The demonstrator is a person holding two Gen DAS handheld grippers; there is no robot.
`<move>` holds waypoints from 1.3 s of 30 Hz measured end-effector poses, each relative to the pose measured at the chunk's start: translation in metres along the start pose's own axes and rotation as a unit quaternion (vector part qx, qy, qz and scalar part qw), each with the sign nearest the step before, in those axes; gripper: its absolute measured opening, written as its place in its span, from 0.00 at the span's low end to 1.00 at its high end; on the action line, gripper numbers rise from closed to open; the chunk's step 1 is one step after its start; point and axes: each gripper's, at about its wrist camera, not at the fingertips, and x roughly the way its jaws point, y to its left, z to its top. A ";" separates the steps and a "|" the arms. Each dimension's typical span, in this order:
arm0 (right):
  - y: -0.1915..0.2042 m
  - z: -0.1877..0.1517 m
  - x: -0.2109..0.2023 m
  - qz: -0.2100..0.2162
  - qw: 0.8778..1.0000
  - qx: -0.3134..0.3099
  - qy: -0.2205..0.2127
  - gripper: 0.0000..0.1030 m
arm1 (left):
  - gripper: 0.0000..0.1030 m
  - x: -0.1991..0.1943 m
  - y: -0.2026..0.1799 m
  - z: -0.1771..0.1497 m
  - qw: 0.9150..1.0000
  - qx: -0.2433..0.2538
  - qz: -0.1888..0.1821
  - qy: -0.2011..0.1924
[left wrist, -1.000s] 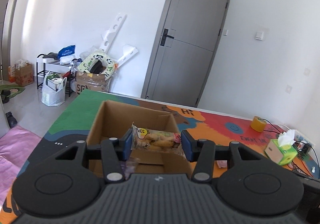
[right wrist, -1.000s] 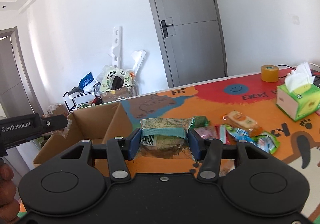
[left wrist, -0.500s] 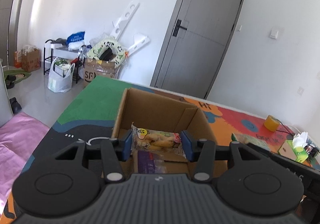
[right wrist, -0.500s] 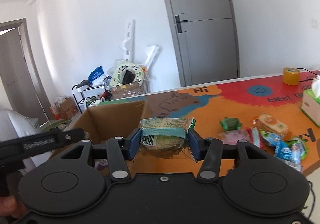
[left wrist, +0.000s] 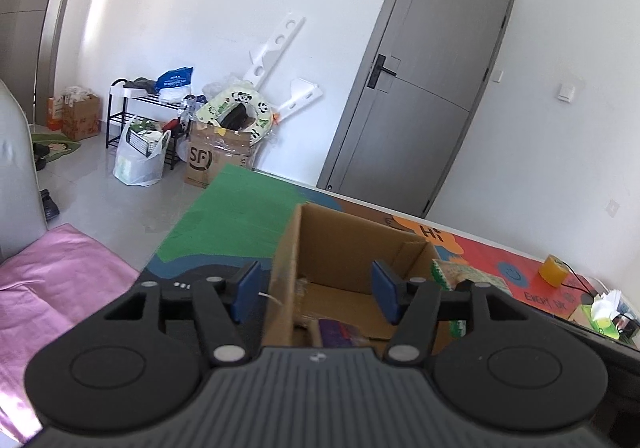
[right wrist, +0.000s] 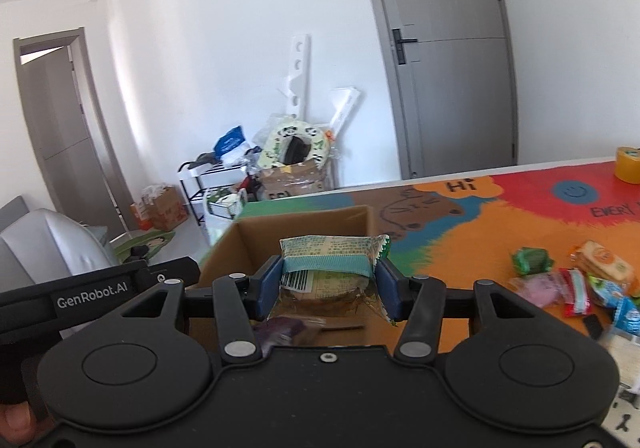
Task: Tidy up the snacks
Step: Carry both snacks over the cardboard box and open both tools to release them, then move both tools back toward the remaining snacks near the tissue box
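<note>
An open cardboard box (left wrist: pixel 344 244) stands on the colourful table mat; it also shows in the right wrist view (right wrist: pixel 304 228). My left gripper (left wrist: pixel 316 294) is open and empty, its fingers straddling the box's left wall. A purple packet (left wrist: pixel 336 328) lies inside the box. My right gripper (right wrist: pixel 328 288) is shut on a green-wrapped snack cake (right wrist: pixel 332 268), held above the box's opening. The same snack (left wrist: pixel 468 276) shows at the box's right side in the left wrist view.
Several loose snack packets (right wrist: pixel 576 284) lie on the mat to the right. A yellow tape roll (right wrist: pixel 628 163) and a green tissue box (left wrist: pixel 600 316) sit at the far right. The left gripper's body (right wrist: pixel 96 288) is close on the left.
My left gripper has opened and let go of the yellow snack packet, which is no longer between its fingers. My right gripper has moved left with its snack over the box.
</note>
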 end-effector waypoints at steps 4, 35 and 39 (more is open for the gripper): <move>0.006 0.003 -0.001 0.010 1.000 0.001 0.002 0.57 | 0.65 -0.005 0.002 0.003 1.000 0.000 0.005 -0.003; -0.106 -0.015 -0.074 -0.095 0.993 0.067 -0.007 0.77 | 0.88 -0.009 -0.091 -0.031 0.995 0.064 -0.063 0.036; -0.121 -0.017 -0.084 -0.107 0.991 0.075 -0.011 0.79 | 0.88 -0.007 -0.104 -0.037 0.994 0.071 -0.073 0.041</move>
